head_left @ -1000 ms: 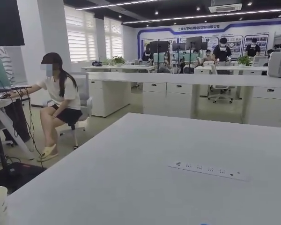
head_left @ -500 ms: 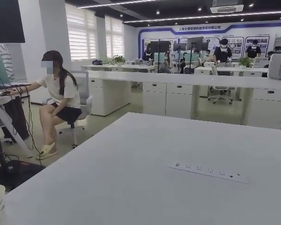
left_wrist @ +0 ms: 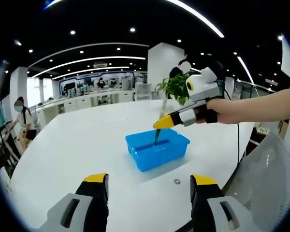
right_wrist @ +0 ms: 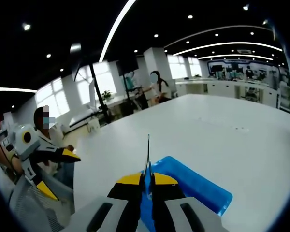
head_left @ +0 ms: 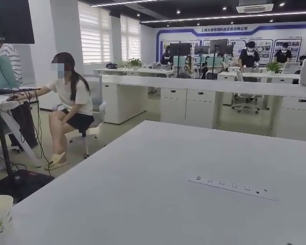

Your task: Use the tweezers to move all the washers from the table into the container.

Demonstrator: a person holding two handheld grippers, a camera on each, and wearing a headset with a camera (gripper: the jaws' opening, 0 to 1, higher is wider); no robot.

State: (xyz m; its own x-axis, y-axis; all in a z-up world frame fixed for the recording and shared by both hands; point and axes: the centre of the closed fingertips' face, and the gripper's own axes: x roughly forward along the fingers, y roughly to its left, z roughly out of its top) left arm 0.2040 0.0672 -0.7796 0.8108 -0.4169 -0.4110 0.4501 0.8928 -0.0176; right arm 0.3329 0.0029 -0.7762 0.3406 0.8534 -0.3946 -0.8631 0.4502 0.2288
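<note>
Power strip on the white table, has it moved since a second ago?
No. The power strip keeps its place on the table, same gap to the far edge; the seated person and desks shifted along with it, so the camera moved.

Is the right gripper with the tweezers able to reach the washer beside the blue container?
Probably yes: the washer lies on bare table beside the blue container, nothing over it, and the right gripper holds the tweezers over that container.

I'm looking at a wall banner [head_left: 224, 29] up at one o'clock in the head view. It carries a row of dark characters, too blurred for me to read.
</note>
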